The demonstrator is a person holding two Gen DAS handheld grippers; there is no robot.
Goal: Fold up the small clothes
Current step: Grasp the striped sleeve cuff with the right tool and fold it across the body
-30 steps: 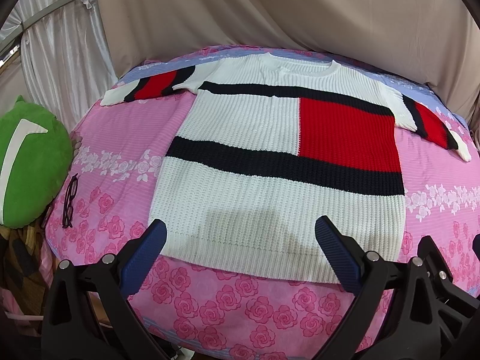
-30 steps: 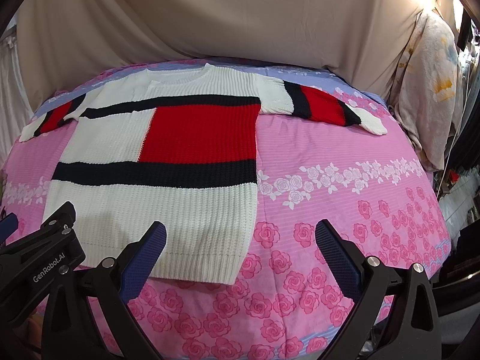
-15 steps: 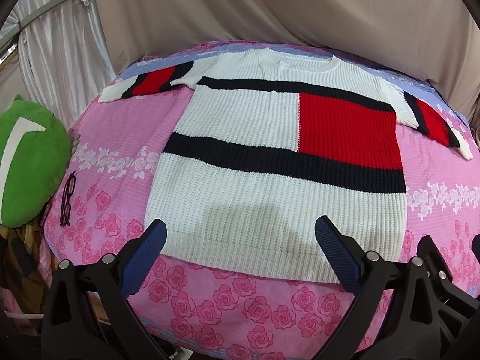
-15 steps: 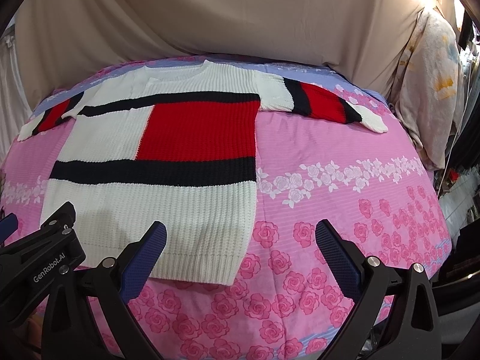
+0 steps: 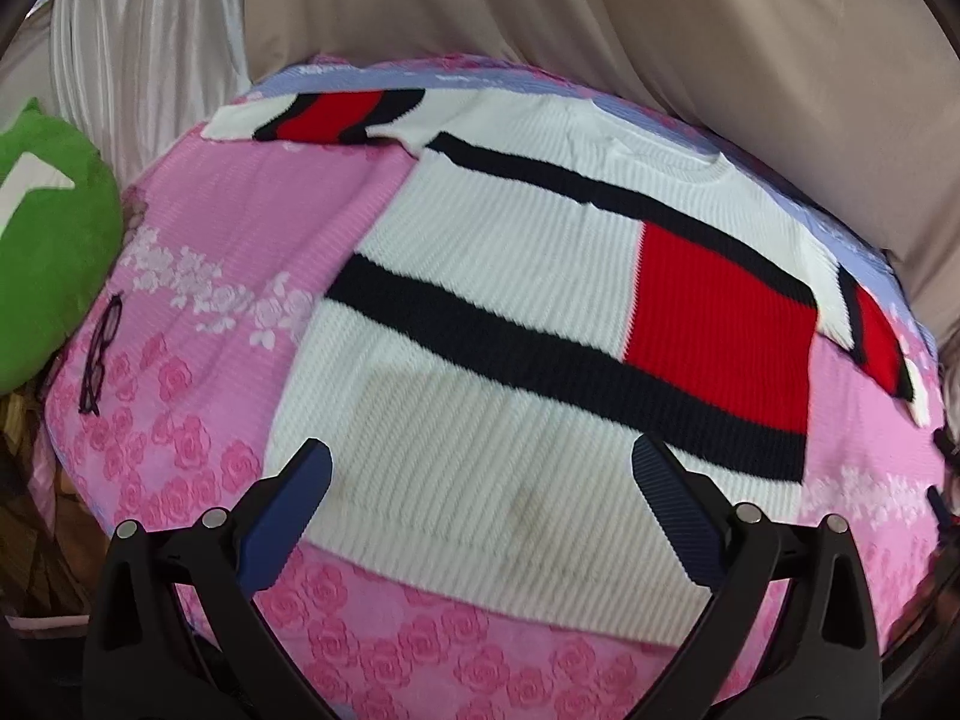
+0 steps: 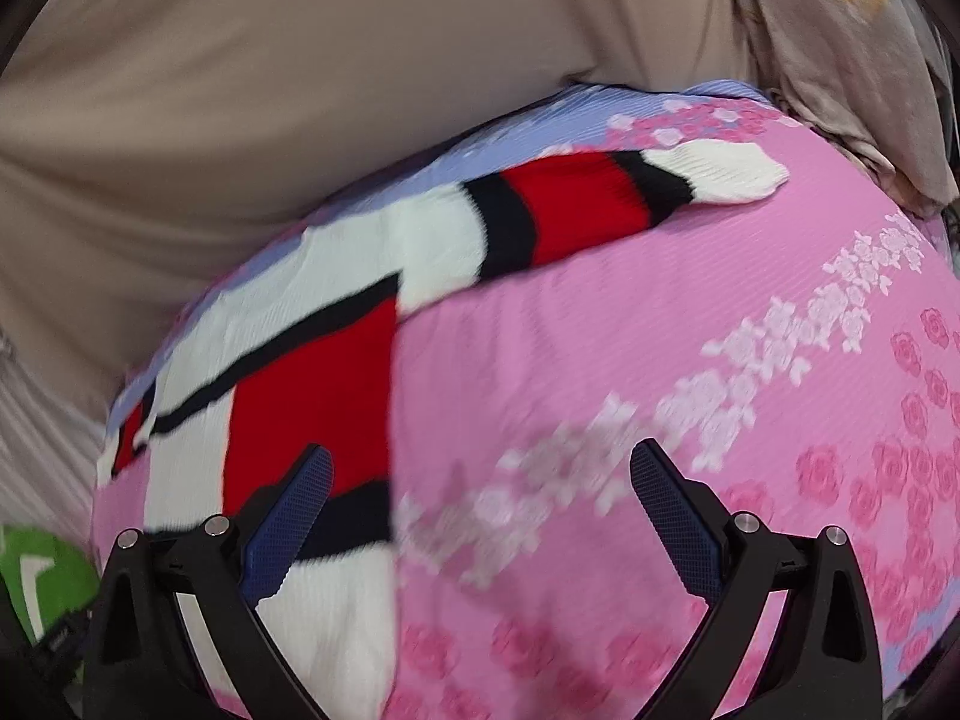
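The green cushion (image 5: 48, 240) sits at the far left edge of the bed (image 5: 198, 222), with a pair of glasses (image 5: 101, 354) lying on the pink floral bedspread just beside it. The left gripper (image 5: 480, 480) has its fingers spread wide and holds nothing; it hangs over the hem region of the sweater (image 5: 480, 312).

The sweater lies flat and face up on the bed, collar toward the far side. Both sleeves are extended outward: the left sleeve (image 5: 324, 114) toward the far left, the right sleeve (image 6: 600, 204) toward the far right.

The right gripper (image 6: 480, 480) is likewise spread and empty. It hangs over bare bedspread just beside the sweater's right edge, facing the right sleeve. This view is motion-blurred, so fine contact detail cannot be determined.

Task status, as judged from the garment's layout: no fold is present. The body, hem and both sleeves remain fully spread. All folding steps remain, probably starting with a sleeve brought inward.
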